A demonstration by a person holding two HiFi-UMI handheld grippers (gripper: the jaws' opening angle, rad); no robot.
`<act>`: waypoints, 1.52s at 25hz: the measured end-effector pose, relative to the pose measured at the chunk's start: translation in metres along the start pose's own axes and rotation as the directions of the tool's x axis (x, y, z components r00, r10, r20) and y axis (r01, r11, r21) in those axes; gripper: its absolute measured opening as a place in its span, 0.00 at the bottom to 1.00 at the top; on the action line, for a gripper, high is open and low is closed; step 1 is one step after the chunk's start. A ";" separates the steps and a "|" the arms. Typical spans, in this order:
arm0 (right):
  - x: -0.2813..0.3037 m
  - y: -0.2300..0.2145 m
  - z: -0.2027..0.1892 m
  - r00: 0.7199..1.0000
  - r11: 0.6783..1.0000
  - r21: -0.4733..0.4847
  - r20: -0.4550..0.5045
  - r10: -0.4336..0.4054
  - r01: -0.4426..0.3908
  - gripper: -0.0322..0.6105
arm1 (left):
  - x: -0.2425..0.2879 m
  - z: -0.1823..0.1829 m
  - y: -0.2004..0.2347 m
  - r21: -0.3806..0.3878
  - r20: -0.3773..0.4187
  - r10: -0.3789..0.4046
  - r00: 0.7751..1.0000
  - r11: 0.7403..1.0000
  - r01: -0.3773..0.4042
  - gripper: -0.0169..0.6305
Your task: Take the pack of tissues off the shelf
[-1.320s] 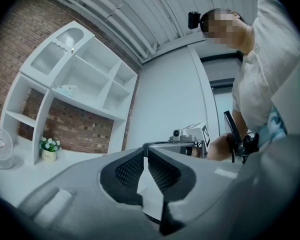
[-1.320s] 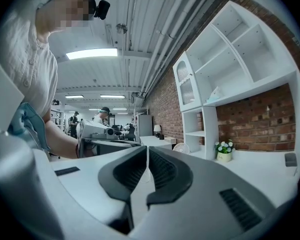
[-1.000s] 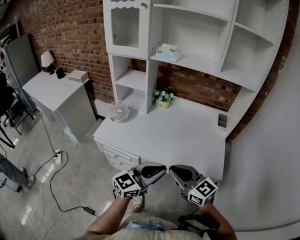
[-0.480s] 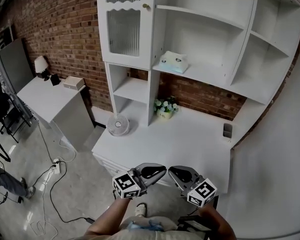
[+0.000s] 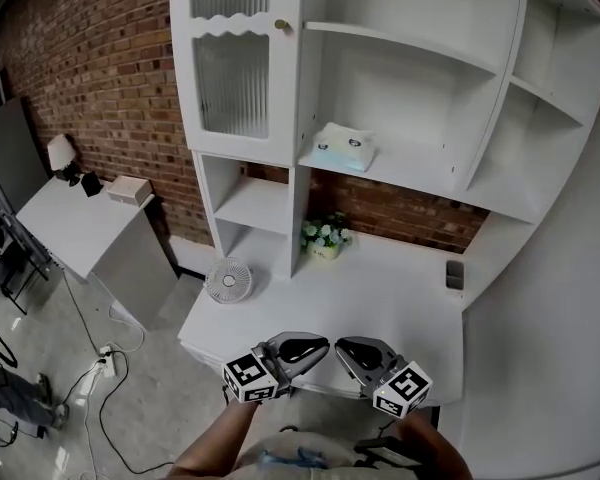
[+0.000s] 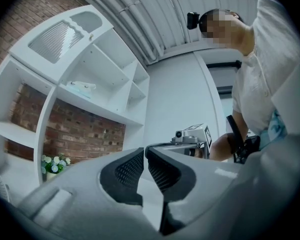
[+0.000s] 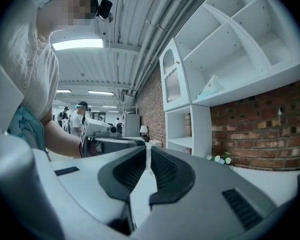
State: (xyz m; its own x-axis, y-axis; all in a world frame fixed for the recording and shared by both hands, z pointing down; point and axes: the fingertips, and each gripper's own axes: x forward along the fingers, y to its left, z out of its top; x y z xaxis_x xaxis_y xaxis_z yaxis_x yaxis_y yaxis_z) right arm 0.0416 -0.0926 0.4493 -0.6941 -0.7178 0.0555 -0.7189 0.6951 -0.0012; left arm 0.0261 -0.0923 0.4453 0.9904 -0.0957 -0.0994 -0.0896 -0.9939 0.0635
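Observation:
The pack of tissues [image 5: 344, 146], pale blue and white, lies on the middle shelf [image 5: 410, 176] of the white wall unit, far ahead of both grippers. It also shows as a small pale pack [image 6: 80, 85] in the left gripper view and as a peaked pack [image 7: 210, 87] in the right gripper view. My left gripper [image 5: 326, 343] and right gripper [image 5: 339, 346] are held side by side, low, at the desk's near edge, tips pointing at each other. The left jaws [image 6: 145, 151] are shut and empty. The right jaws [image 7: 148, 148] are just opening by a sliver, with nothing between them.
A white desk [image 5: 380, 288] lies under the shelves with a pot of flowers [image 5: 325, 236], a small fan [image 5: 227, 280] and a dark little object [image 5: 454, 273] on it. A glass-door cupboard [image 5: 232, 83] is at upper left. A grey side table [image 5: 70, 218] stands left, cables on the floor.
The view has drawn nearer to the shelf unit and tilted up, so the tissues sit lower and larger. Both grippers kept their places relative to me.

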 end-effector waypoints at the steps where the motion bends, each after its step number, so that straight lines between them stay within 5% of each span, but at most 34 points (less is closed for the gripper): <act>1: 0.003 -0.003 0.000 1.000 1.000 0.000 -0.002 -0.002 0.002 0.09 | 0.001 0.000 0.005 -0.001 -0.001 -0.003 1.000 1.000 0.003 0.04; 12: 0.016 -0.035 0.004 0.999 0.999 -0.001 -0.019 0.048 -0.048 0.12 | 0.020 0.004 0.032 -0.009 0.004 0.040 0.999 0.999 -0.040 0.04; 23: 0.012 -0.071 0.021 0.984 0.983 -0.102 -0.106 0.145 -0.156 0.13 | 0.055 0.027 0.048 -0.009 0.031 0.060 0.998 0.998 -0.059 0.11; 38: 0.037 -0.100 0.067 0.993 0.986 -0.125 -0.053 0.103 -0.109 0.13 | 0.064 0.074 0.083 0.079 0.076 0.089 0.993 0.992 -0.095 0.11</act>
State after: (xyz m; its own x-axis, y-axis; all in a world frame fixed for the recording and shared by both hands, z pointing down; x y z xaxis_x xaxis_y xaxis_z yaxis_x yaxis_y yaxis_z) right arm 0.0854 -0.1917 0.3841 -0.7616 -0.6391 0.1078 -0.6286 0.7689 0.1172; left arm 0.0745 -0.1851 0.3705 0.9678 -0.1872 -0.1683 -0.1910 -0.9816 -0.0064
